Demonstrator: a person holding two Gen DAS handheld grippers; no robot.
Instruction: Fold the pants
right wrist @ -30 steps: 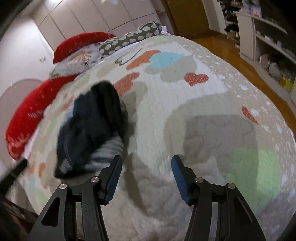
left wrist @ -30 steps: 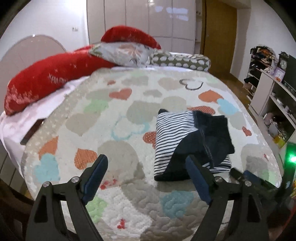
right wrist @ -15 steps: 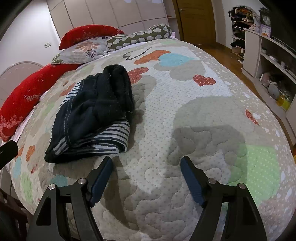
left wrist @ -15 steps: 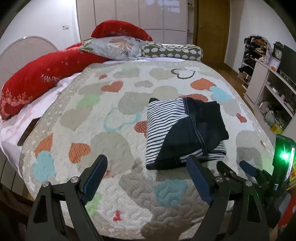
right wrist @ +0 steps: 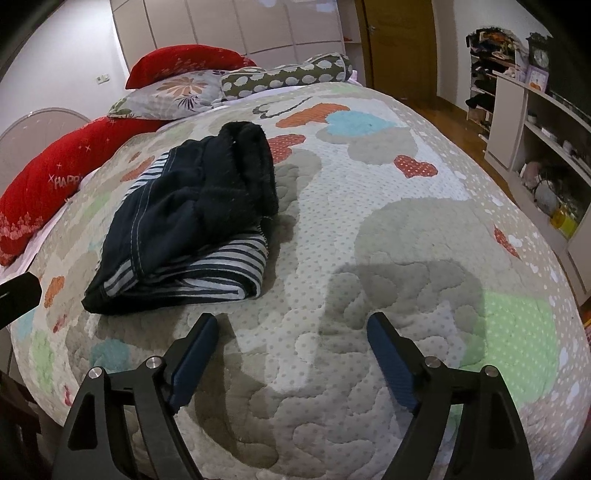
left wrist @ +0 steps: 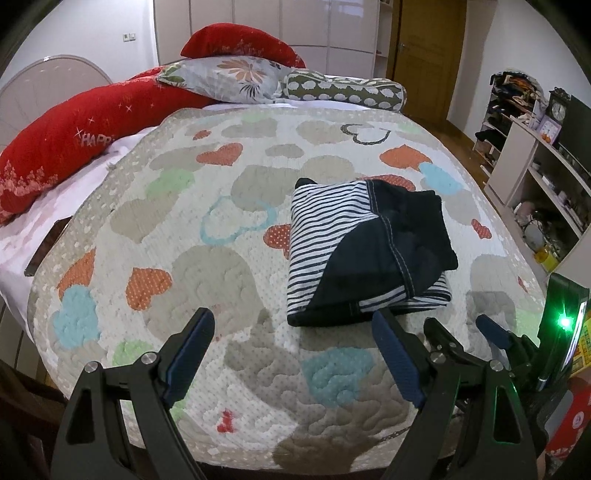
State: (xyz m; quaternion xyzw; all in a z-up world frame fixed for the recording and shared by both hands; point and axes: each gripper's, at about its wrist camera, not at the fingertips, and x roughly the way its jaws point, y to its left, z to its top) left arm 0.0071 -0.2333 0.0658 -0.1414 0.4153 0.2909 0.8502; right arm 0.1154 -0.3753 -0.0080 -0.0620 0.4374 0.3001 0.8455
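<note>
Pants [left wrist: 364, 251] folded, long axis toward pillows [left wrist: 236, 79]; both hand-held grippers agape, empty.

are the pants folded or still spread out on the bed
Folded. The pants lie as a compact stacked bundle on the quilt, layered edges showing. Both the left gripper and right gripper are open and clear of them.

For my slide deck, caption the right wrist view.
Open right gripper hovers over the heart-patterned quilt, beside the folded navy-and-striped pants.

A home bedroom: quilted bed [left wrist: 229, 369], pillows [left wrist: 236, 79], wardrobe [left wrist: 266, 22], cluttered shelves [right wrist: 546, 147].
</note>
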